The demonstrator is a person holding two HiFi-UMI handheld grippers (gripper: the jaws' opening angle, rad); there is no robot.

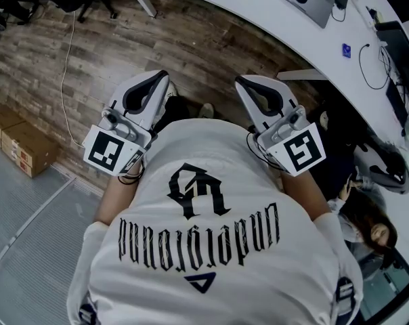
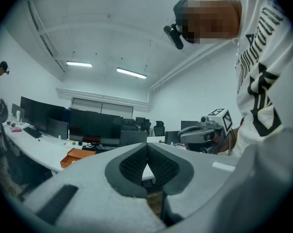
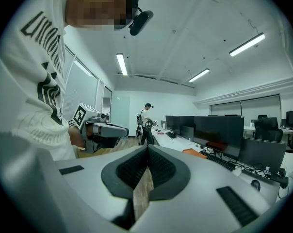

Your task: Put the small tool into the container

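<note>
No small tool shows in any view. An orange tray-like box lies on the long white desk, far from both grippers. In the head view my left gripper and right gripper are held side by side in front of the person's white printed shirt, over the wood floor. Both point forward, away from the body. In the left gripper view the left gripper has its ribbed pads pressed together with nothing between them. The right gripper is likewise shut and empty. Each gripper camera sees the other gripper beside it.
A curved white desk with monitors, a keyboard and cables runs ahead and to the right. Cardboard boxes sit on the floor at the left. One person stands by the desk; another sits at the right.
</note>
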